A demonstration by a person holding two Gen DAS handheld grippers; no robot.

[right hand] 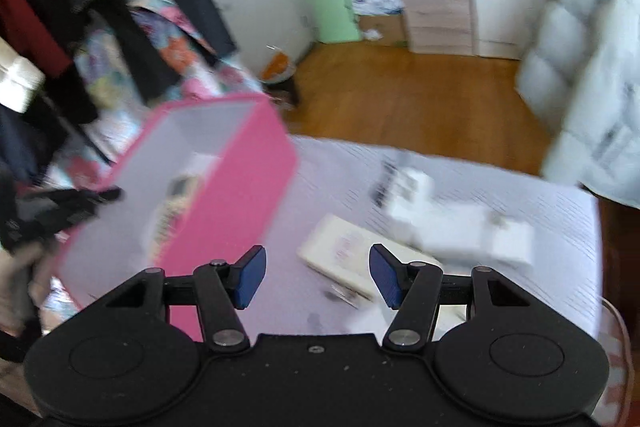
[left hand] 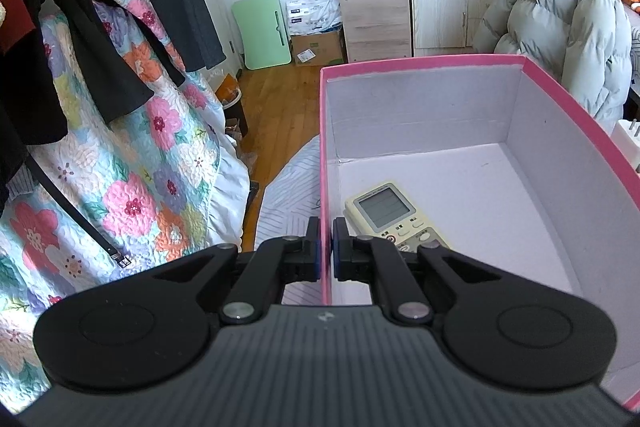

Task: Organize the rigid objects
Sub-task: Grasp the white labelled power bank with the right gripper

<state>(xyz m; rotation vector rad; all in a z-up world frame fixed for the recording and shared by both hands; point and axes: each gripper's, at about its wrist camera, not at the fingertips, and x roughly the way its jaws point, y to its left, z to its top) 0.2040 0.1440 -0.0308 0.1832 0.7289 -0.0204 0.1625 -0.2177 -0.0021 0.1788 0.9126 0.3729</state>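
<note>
- The pink box (left hand: 326, 147) wall is clamped by the left claw (left hand: 326, 247), a remote control (left hand: 394, 217) inside (at 1 o'clock).
- Nothing is held by the right claw (right hand: 318, 277), spread apart; a flat white device (right hand: 352, 247) lies on the bed (right hand: 540, 211) at 12 o'clock.

The pink box (left hand: 472, 155) looks like matt cardboard, its inner walls pale and smooth. The remote (left hand: 390, 217) at its 7 o'clock corner is glossy cream plastic. The floral quilt (left hand: 132, 163) is puckered, stitched cloth. The floor (left hand: 280, 99) is polished wood.
</note>
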